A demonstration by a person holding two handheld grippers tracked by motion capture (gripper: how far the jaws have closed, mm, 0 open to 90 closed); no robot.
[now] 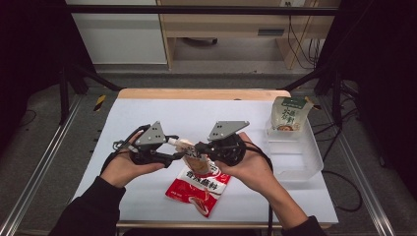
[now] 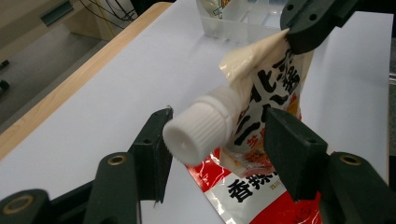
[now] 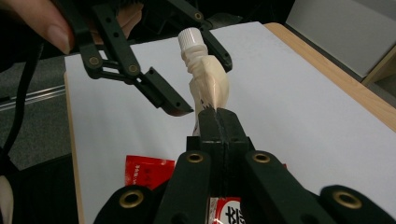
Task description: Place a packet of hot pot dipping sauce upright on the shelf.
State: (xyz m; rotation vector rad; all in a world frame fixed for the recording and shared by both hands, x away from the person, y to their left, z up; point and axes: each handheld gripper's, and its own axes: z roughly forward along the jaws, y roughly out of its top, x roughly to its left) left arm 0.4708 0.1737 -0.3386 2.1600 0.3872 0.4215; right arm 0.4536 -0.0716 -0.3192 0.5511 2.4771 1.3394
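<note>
A cream spouted pouch (image 1: 193,160) is held lifted above the middle of the tabletop (image 1: 162,115), toward its near edge, over a red sachet (image 1: 199,189) that lies flat there. The pouch is pinched at its edge by the right gripper (image 3: 215,122), whose jaws are pressed fully together on the film, so the holding part of the work appears to be done. The white ribbed cap (image 2: 198,130) is pointed toward the left gripper (image 2: 217,140), and it sits between that gripper's two jaws; the jaws are partly drawn in, with one seemingly just at the cap's side and the other standing off from it, so no firm grip on the cap can be read yet. In the right gripper view, the left gripper's jaws (image 3: 187,65) are seen straddling the cap from either side. The cap is still seated on its spout, so what is judged to be left is the closing of the left jaws on the cap and its unscrewing. Toward the far right corner a clear plastic bin (image 1: 295,150) is set, with a green pouch (image 1: 289,114) standing in it, untouched by either gripper.
</note>
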